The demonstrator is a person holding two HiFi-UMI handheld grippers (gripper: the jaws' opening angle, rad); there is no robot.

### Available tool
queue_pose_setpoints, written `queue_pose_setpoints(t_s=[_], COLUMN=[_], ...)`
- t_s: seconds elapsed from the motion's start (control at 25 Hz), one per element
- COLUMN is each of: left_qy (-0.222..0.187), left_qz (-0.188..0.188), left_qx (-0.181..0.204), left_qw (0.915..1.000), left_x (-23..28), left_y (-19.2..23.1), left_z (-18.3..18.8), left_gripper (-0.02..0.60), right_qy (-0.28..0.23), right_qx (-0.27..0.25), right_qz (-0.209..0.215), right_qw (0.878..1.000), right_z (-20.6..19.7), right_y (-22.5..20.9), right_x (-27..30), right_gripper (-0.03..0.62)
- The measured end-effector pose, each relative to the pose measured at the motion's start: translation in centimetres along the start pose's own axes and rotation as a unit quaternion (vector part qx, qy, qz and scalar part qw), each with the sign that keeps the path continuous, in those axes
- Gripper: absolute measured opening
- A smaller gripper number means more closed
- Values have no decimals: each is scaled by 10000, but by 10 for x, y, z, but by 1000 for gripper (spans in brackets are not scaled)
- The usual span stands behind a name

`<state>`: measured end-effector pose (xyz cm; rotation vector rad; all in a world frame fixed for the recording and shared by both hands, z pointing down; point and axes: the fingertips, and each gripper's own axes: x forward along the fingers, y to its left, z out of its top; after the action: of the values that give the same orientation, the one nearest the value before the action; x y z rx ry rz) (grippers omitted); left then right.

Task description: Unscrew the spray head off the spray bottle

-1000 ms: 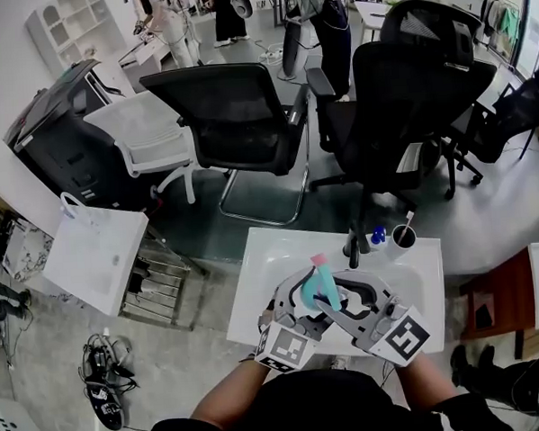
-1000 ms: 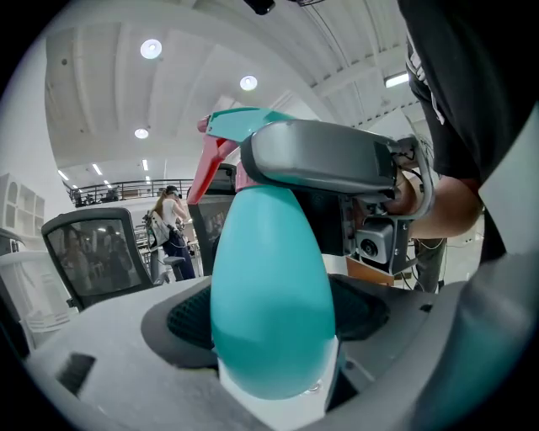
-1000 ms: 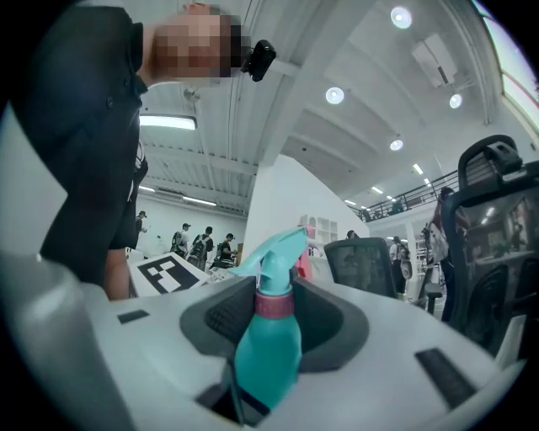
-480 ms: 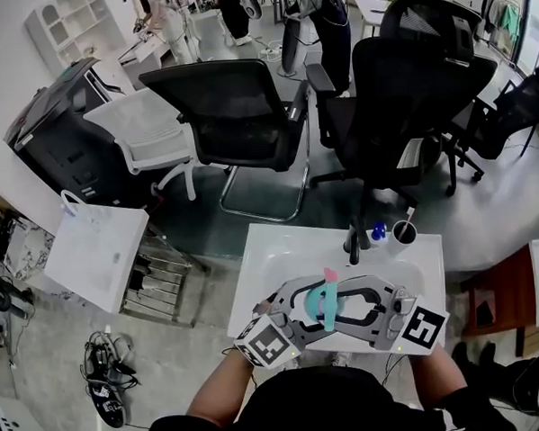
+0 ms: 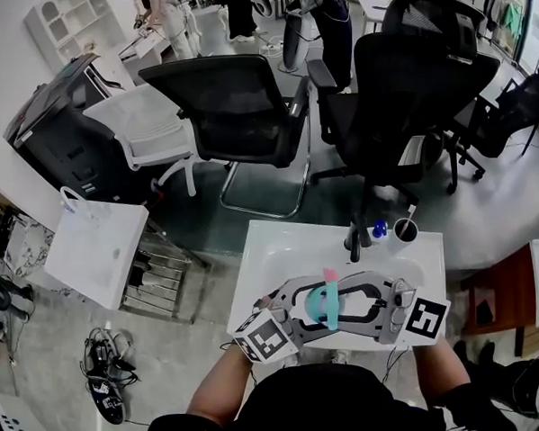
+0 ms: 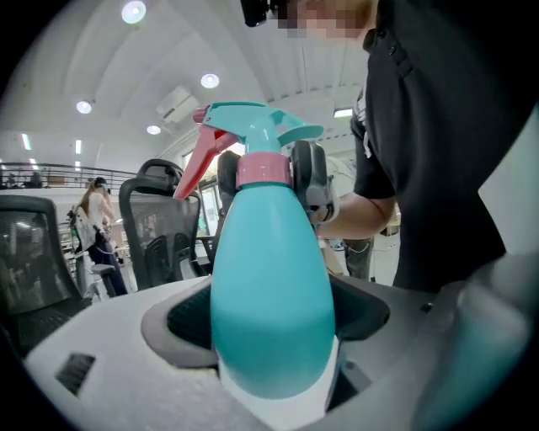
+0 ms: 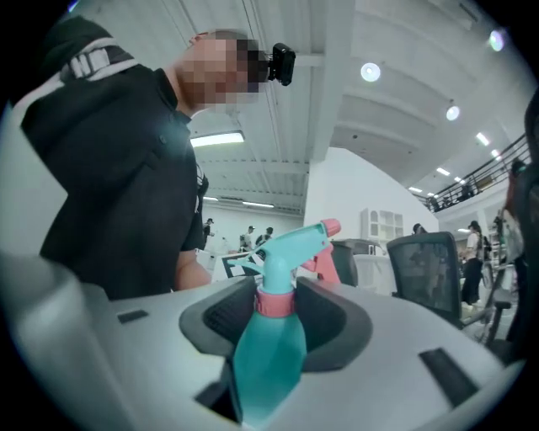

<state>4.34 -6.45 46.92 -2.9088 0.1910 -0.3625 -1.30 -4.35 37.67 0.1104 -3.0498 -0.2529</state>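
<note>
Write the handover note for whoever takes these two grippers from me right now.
Left gripper: shut on the teal body of the spray bottle, held over the white table.
Right gripper: jaws have just been opening a little. The pink collar is between them, and the pads look to touch it on both sides.
Done: bottle lifted, both grips placed. The spray head sits on the neck, not off yet; how far it is loosened cannot be told.
Left: turn the collar against the body until the head lifts free. Tighten the right grip first if it slips.
</note>
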Motion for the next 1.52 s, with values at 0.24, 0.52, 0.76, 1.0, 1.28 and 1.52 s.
queue_pose_setpoints(t_s=[0.24,0.52,0.76,1.0,1.28,1.52], left_qy=[382,474,784,771,563,267], left_qz=[1539,2617,2902,2809,2297,1358], left_qx=[-293,-734,-822,-776,-818,-553], left_qw=[9869,9612,9502,9535,9682,9888], left_x=[-1,-10,-6,-3,-1,0], left_y=[41,67,66,60,49,29], left_z=[-21,-30,-40,-38,-32,-17], left_gripper=[399,399,399,399,399,399], right_qy=[-212,-364,-430,-569,-421,-358], right_qx=[222,506,759,628,792,559], right_qz=[-1421,-2496,-2847,-2911,-2544,-1863], right_qw=[9894,9663,9546,9529,9629,9803], right_z=[-13,-18,-23,-16,-10,0], right_y=[-35,-50,-56,-60,-48,-31], right_x=[4,-1,-3,-6,0,-1], right_gripper=[224,219,196,146,138,137])
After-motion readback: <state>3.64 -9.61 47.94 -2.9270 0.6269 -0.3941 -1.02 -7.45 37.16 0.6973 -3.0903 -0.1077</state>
